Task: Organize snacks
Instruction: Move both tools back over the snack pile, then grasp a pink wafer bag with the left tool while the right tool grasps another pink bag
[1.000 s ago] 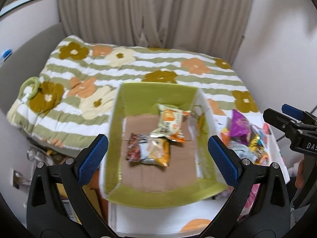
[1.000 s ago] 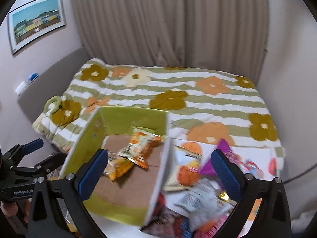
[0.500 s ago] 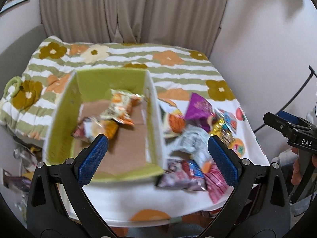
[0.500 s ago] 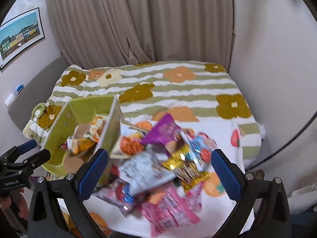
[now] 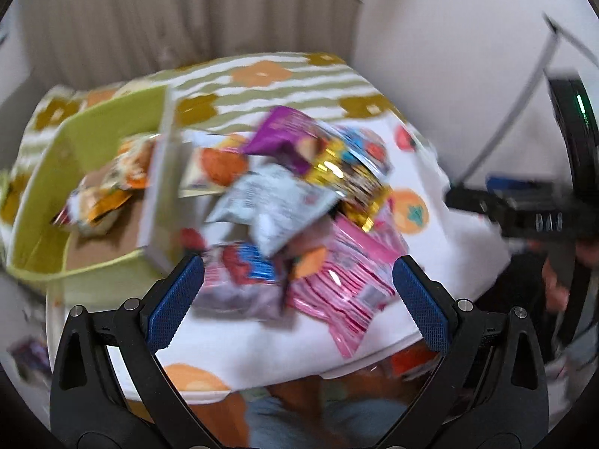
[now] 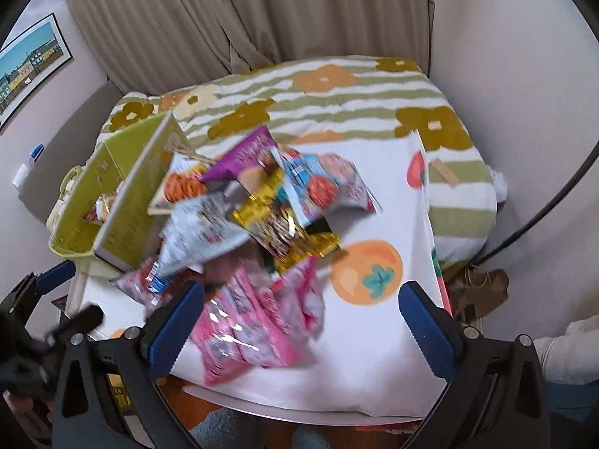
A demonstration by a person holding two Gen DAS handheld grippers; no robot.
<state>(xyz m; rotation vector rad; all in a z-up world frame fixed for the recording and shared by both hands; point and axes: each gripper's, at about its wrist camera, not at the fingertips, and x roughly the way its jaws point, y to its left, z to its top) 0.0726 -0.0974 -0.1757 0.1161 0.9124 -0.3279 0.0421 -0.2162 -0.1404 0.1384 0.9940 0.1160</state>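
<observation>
A pile of snack packets lies on a white table with orange fruit prints (image 6: pixel 374 329): pink packets (image 6: pixel 243 333), a gold packet (image 6: pixel 284 232), a grey-white packet (image 6: pixel 198 232), a purple packet (image 6: pixel 247 153). A lime green box (image 5: pixel 41 172) stands left of the pile and holds orange packets (image 5: pixel 108 191). My left gripper (image 5: pixel 299 299) is open and empty, over the near edge of the pile, above a red-blue packet (image 5: pixel 243 280). My right gripper (image 6: pixel 299 321) is open and empty above the pink packets.
A bed with a striped, flowered cover (image 6: pixel 337 89) lies behind the table, with curtains (image 6: pixel 262 11) beyond. A wall stands to the right. A black cable (image 6: pixel 543 205) runs down the right side. The left gripper shows at the lower left of the right wrist view (image 6: pixel 45 307).
Both grippers have swung right, from over the green box to over the snack pile, and come closer to it. Both stay open and empty.
</observation>
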